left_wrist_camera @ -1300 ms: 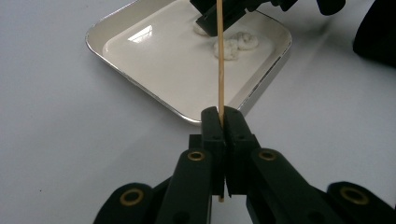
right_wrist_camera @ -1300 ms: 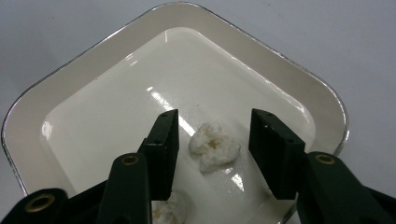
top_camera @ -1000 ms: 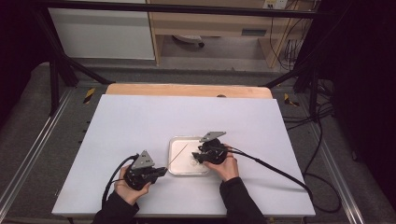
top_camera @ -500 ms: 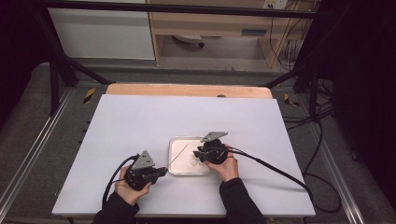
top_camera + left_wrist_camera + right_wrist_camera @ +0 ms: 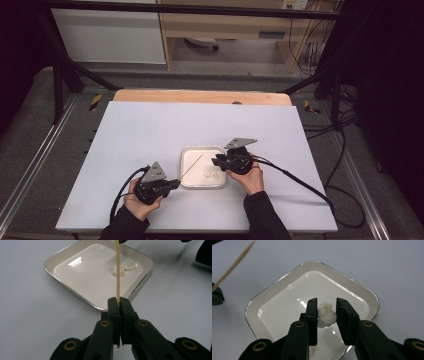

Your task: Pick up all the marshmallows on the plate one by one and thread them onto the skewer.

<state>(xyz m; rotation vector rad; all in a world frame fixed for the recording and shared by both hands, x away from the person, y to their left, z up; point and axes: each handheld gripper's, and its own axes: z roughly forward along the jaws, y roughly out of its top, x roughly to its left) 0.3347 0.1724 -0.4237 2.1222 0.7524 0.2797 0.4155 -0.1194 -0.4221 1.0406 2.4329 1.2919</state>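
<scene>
Both forearms wear dark, near-black long sleeves that end at the wrists. The left gripper (image 5: 172, 184) and the right gripper (image 5: 216, 162) are matte black, each topped by a grey three-cornered plate. A black cable loops from the left one, and a longer black cable trails from the right one. Seen close, each gripper has two flat, squared black fingers (image 5: 113, 305) with small dark screw holes in their faces, carried on black link arms pinned with brass-coloured rings at the joints.

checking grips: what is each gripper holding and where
Left gripper clamps the wooden skewer near its blunt end; right gripper pinches a white lump by its sides.
</scene>
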